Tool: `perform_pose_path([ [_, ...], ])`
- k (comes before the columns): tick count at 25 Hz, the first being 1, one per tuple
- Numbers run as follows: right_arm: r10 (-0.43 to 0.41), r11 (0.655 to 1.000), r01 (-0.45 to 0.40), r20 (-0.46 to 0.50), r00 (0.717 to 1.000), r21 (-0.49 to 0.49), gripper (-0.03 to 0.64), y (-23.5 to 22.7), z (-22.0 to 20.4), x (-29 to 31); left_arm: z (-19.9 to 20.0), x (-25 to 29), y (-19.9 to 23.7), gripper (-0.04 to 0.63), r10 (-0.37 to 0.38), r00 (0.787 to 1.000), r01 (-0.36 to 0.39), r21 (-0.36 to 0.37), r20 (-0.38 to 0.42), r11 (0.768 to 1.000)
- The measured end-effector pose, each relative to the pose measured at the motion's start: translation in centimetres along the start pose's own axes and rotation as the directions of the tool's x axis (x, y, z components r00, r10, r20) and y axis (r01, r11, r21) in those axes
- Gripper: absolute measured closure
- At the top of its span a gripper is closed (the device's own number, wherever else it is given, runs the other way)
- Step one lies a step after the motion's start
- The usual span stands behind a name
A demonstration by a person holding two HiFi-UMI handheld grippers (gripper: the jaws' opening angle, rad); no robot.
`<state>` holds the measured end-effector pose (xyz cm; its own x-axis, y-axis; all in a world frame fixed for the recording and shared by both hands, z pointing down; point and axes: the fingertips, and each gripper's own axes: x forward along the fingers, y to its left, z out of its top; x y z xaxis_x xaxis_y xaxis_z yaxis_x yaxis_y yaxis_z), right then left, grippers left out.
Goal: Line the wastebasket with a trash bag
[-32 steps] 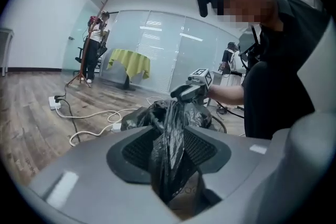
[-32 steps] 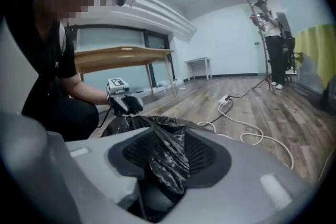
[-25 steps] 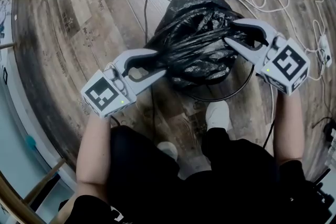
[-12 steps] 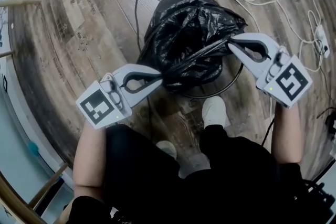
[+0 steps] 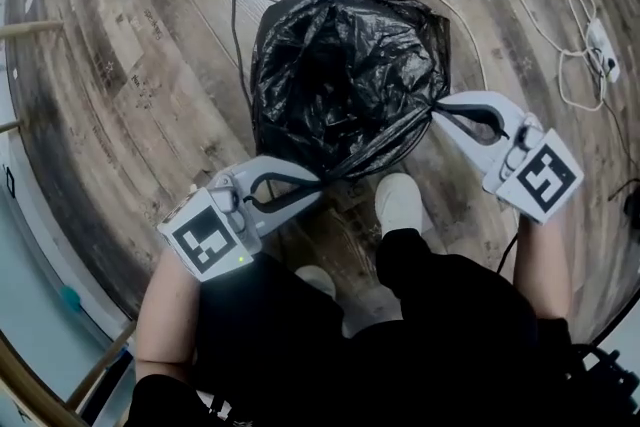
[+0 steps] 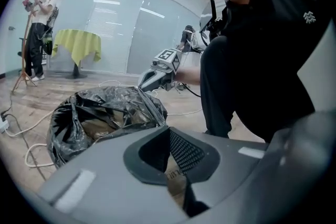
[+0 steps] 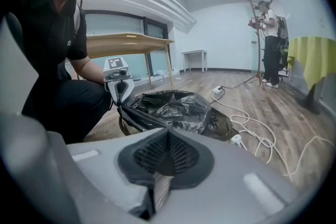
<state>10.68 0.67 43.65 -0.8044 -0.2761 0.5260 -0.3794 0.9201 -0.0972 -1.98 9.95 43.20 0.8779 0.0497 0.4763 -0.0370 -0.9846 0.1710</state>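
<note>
The left tool (image 5: 316,187) and right tool (image 5: 438,105) each clamp the rim of the trash bag (image 5: 345,65). The rim stretches taut between them.

no legible txt, labels or nos.

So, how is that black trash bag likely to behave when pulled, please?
The trash bag is probably floppy: it crumples in folds, taut only between the left gripper and right gripper. Its glossy film looks thin, so it might slip or tear.
</note>
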Motion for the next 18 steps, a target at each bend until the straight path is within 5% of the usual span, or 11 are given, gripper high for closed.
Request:
perform_pose_path([
  [14, 0.055, 0.998, -0.052, -0.144, 0.988, 0.027, 0.614, 1.8, -4.9, 1.0, -2.1, 2.3, -1.5, 0.586, -0.05, 0.997, 0.051, 0.007, -0.057, 0.999],
  [18, 0.057, 0.998, -0.052, -0.19, 0.98, 0.031, 0.614, 1.5, -6.9, 1.9, -3.8, 3.0, -1.7, 0.586, -0.067, 0.99, 0.07, 0.02, -0.125, 0.997],
])
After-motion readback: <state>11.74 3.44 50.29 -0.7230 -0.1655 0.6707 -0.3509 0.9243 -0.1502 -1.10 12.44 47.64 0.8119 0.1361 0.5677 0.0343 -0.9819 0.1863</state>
